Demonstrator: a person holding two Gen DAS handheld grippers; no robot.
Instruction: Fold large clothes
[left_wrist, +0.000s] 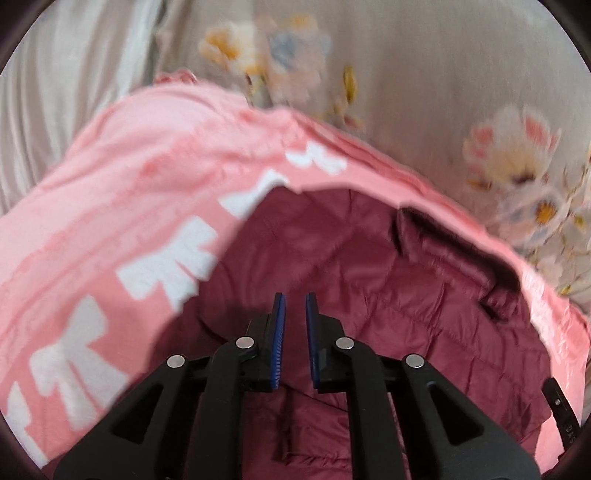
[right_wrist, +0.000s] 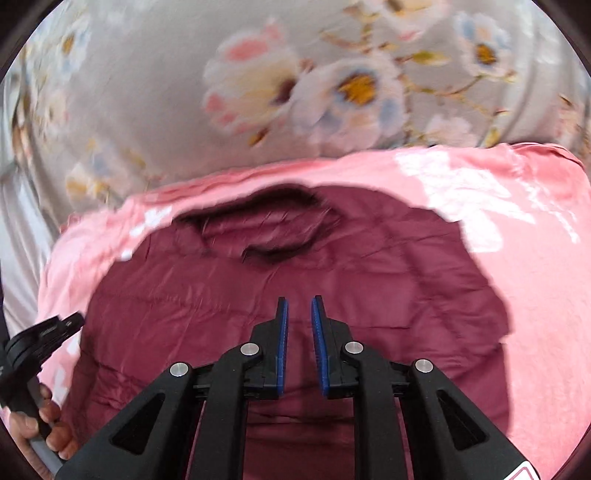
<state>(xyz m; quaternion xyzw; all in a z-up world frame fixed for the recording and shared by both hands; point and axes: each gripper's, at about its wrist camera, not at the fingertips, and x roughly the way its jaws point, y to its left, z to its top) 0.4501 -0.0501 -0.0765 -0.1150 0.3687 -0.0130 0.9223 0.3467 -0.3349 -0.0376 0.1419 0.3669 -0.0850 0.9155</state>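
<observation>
A maroon quilted jacket lies spread on a pink blanket with white bows. Its collar is at the far side. My left gripper hovers over the jacket's near part, its blue pads a narrow gap apart with nothing between them. My right gripper stands the same way above the jacket's middle, slightly open and holding nothing. The left gripper also shows at the far left of the right wrist view, held by a hand.
The blanket rests on a grey bed sheet printed with flowers, which stretches beyond the jacket. A pale striped fabric lies at the far left. A black part pokes in at the right edge of the left wrist view.
</observation>
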